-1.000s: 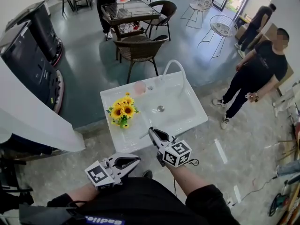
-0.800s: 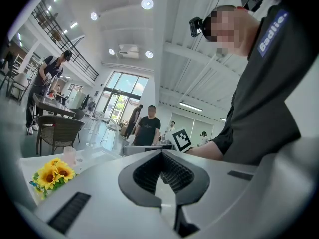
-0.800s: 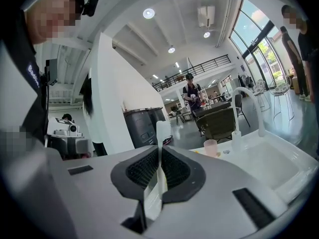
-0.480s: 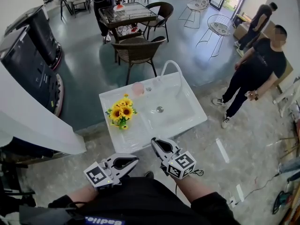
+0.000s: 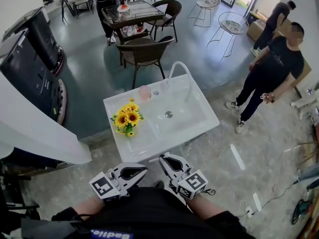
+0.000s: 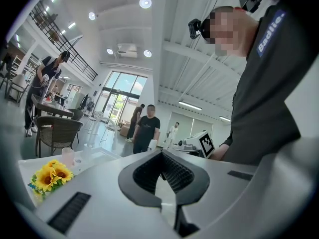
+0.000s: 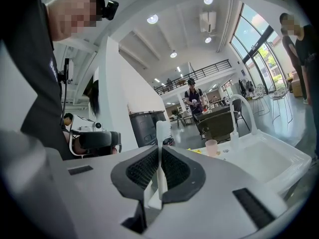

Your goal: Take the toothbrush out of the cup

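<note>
While right gripper (image 5: 162, 157) jaws clamp the toothbrush (image 7: 161, 133), left gripper (image 5: 145, 169) jaws meet, with sunflowers (image 5: 128, 118) near the cup (image 5: 145, 92).

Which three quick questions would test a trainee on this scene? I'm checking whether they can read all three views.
1. What is the right gripper shut on? A) a spoon B) the toothbrush C) nothing
2. True or false: the toothbrush stands in the pink cup.
3. In the head view, what stands on the sink top, left of the basin?
Key: 1 B. 2 false. 3 the sunflowers.
</note>
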